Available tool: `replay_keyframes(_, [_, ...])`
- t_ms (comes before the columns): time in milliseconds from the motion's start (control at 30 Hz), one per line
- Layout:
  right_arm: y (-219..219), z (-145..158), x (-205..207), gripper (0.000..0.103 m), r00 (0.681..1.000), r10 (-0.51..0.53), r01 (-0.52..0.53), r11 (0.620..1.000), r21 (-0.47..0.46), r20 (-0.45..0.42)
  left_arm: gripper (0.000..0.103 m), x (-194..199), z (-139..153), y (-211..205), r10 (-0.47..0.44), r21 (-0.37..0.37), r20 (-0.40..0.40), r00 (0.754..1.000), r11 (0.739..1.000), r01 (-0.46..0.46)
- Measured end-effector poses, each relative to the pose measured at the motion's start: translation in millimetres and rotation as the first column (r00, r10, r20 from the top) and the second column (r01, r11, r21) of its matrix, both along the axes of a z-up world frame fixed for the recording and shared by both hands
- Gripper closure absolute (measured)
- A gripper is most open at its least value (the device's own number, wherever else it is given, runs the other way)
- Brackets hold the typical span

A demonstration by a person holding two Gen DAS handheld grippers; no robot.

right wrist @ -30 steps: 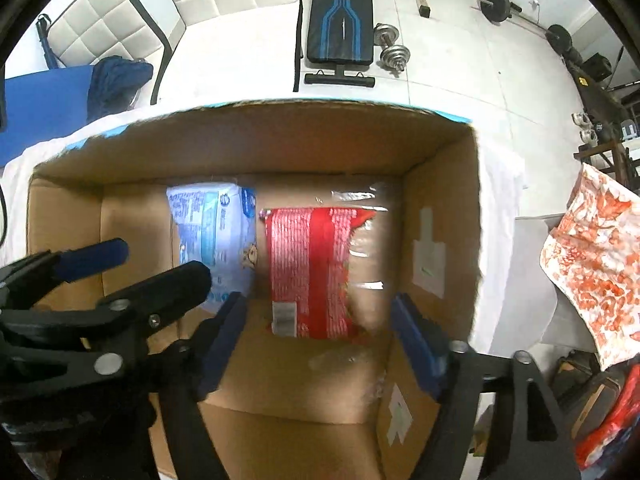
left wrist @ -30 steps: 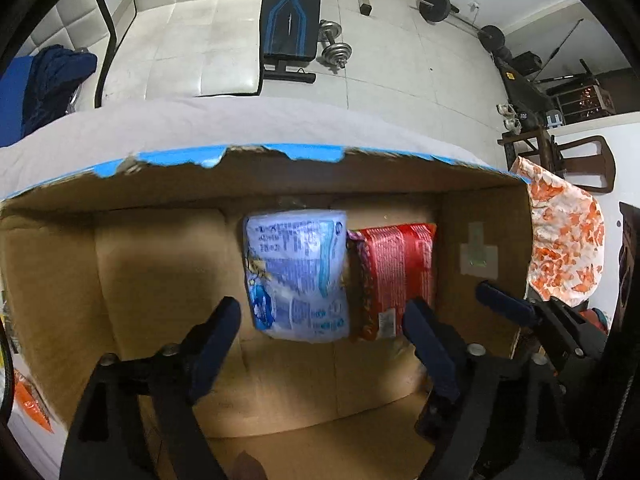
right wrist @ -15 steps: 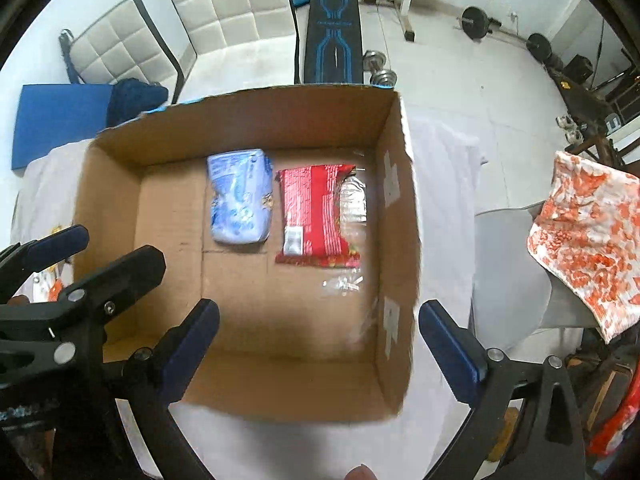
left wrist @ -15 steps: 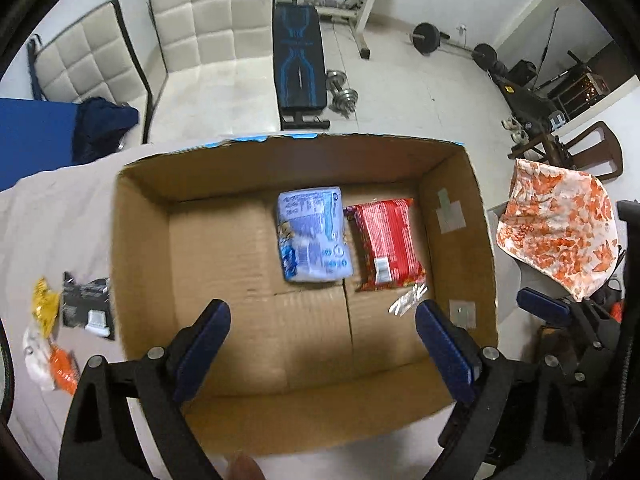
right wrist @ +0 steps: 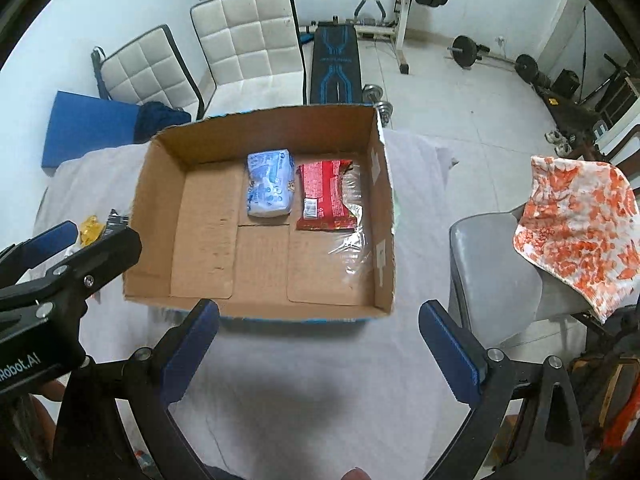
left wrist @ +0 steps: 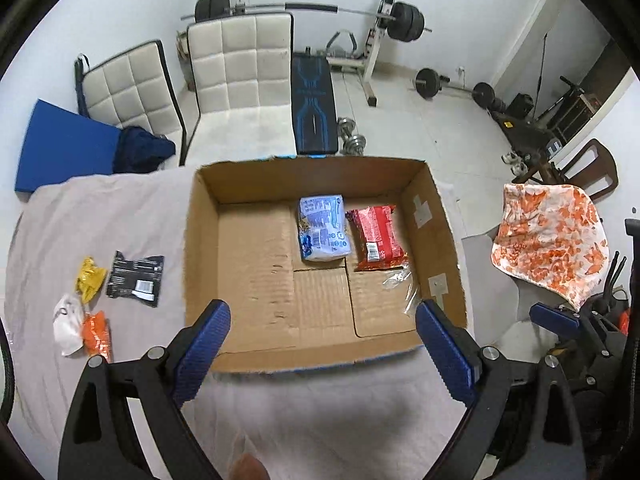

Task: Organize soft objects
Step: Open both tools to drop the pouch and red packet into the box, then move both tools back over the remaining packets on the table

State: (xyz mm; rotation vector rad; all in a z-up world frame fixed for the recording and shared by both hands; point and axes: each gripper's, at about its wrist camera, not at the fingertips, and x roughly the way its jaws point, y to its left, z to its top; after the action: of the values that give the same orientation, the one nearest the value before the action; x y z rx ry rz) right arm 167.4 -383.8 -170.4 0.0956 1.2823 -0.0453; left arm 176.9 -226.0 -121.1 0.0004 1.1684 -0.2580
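The pale blue packet and the red packet lie side by side on the floor of the cardboard box, toward its far wall, well beyond both grippers. The left gripper and the right gripper have wide jaws with nothing between them, above the near rim. The box's near half is bare. Left of the box, on the white cloth, lie a black packet and yellow, white and orange packets.
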Motion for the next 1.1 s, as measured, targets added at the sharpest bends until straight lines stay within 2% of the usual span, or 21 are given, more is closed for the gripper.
replay_keyframes(300, [4.9,40.4,-38.2,0.001,0.998,-0.019,0.018,1.000,0.009,0.060,0.008,-32.5,26.6,11.9,0.008,-0.019,0.039,0.999,1.000,-0.007])
replay_keyframes(567, [26.1,54.6,-38.0,0.001,0.997,-0.029,0.026,0.999,0.038,0.072,0.008,-36.9,46.5,51.4,0.042,-0.048,0.061,0.997,0.998,-0.039])
replay_keyframes(733, [76.7,59.9,-25.4,0.001,0.998,0.014,-0.019,0.997,0.079,0.066,0.008,-31.0,56.1,110.8,0.098,-0.035,0.054,0.994,0.995,-0.097])
replay_keyframes(867, [141.0,55.6,-2.2,0.001,0.992,0.107,-0.113,0.988,0.108,0.060,0.008,-19.9,54.1,181.1,0.183,0.007,0.051,0.982,0.983,-0.183])
replay_keyframes(967, [190.3,44.2,17.5,0.001,0.981,0.189,-0.192,0.973,0.131,0.037,0.008,-7.6,38.5,238.1,0.254,0.042,0.008,0.967,0.966,-0.254])
replay_keyframes(1100, [270.9,13.3,54.2,0.001,0.945,0.328,-0.322,0.935,0.146,-0.017,0.008,7.4,4.0,306.0,0.343,0.064,-0.088,0.935,0.939,-0.338])
